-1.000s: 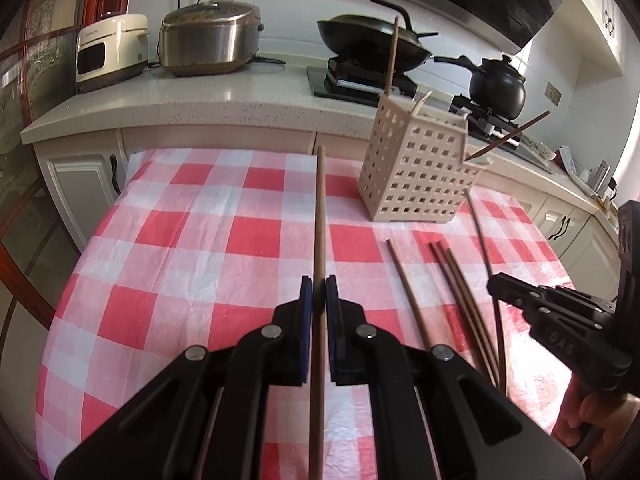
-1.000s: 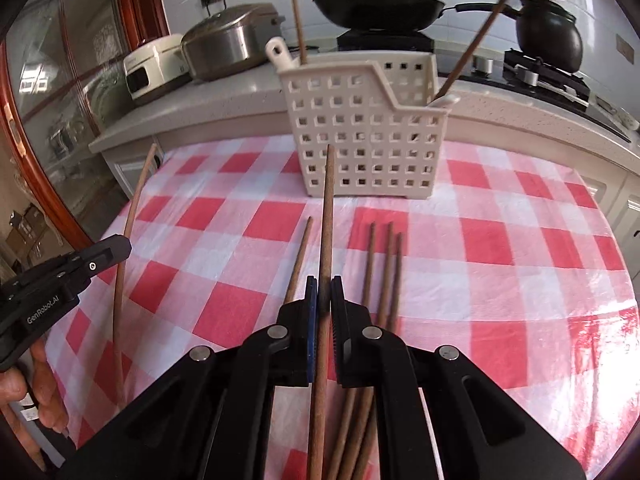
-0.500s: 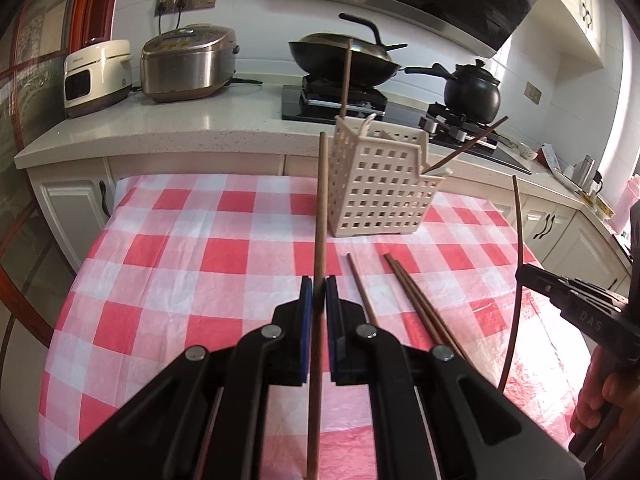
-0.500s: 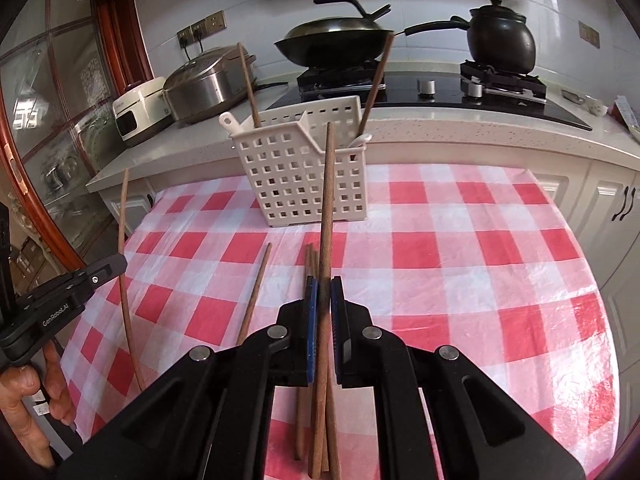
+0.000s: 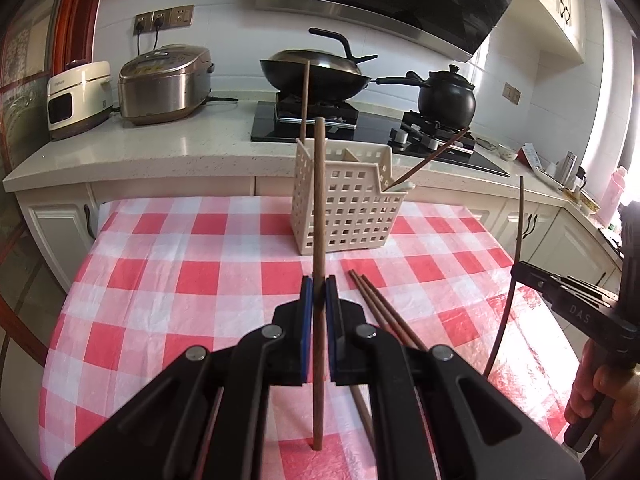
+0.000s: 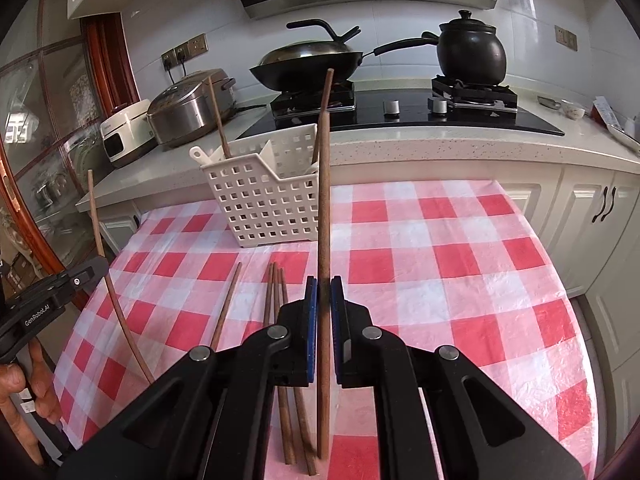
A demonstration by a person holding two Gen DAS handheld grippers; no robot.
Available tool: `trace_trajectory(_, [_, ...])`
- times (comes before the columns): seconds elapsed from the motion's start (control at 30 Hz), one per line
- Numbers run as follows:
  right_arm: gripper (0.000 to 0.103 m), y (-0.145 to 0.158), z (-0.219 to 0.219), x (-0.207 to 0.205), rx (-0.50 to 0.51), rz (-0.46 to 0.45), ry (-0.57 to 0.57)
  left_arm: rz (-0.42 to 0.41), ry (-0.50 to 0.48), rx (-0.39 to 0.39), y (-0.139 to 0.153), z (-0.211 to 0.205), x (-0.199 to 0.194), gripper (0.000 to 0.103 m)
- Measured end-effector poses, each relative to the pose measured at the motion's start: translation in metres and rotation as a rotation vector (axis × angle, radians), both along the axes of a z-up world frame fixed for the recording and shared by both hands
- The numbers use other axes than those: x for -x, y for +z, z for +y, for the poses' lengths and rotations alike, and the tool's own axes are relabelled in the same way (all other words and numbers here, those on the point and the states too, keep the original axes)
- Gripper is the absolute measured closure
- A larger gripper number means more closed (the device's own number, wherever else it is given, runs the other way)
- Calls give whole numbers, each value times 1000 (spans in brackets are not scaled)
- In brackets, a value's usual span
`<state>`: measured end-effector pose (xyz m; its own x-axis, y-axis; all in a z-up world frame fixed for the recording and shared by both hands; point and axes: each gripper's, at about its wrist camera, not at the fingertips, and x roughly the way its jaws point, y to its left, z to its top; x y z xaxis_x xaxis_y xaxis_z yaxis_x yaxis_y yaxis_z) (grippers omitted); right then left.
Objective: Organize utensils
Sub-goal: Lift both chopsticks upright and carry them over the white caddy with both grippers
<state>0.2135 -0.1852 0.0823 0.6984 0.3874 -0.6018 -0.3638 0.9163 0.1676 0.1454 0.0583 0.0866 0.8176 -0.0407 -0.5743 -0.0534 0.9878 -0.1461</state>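
Observation:
My left gripper (image 5: pixel 319 294) is shut on a brown chopstick (image 5: pixel 319 200), held well above the table and pointing toward the white perforated basket (image 5: pixel 348 208). My right gripper (image 6: pixel 324 292) is shut on another brown chopstick (image 6: pixel 325 200), also raised and aimed at the basket (image 6: pixel 260 204). The basket stands at the far side of the red checked tablecloth (image 5: pixel 180 280) with two chopsticks and a white spoon in it. Several loose chopsticks (image 6: pixel 276 292) lie on the cloth in front of the basket. Each gripper shows in the other's view, the right (image 5: pixel 520 270) and the left (image 6: pixel 100 266).
Behind the table runs a counter (image 5: pixel 180 148) with two rice cookers (image 5: pixel 164 80), a wok (image 5: pixel 316 70) and a black pot (image 5: pixel 446 98) on the stove. White cabinets (image 6: pixel 592 216) stand to the right. A wooden glass cabinet (image 6: pixel 48 160) stands at left.
Both grippers have lifted higher and pulled back from the table with their chopsticks, which now stand more upright. The basket looks farther away and lower in both views.

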Motion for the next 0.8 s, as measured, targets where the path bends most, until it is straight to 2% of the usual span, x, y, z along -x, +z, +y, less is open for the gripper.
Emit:
trace_trajectory(0.3, [95,0,-10,-4,0,-8,-15,-11,-20,-3,7,-8,-5,97])
trace_trajectory(0.8, [95,13,-2,-7,30,-46,3,-32,-58,-21,28,-20,-20,97])
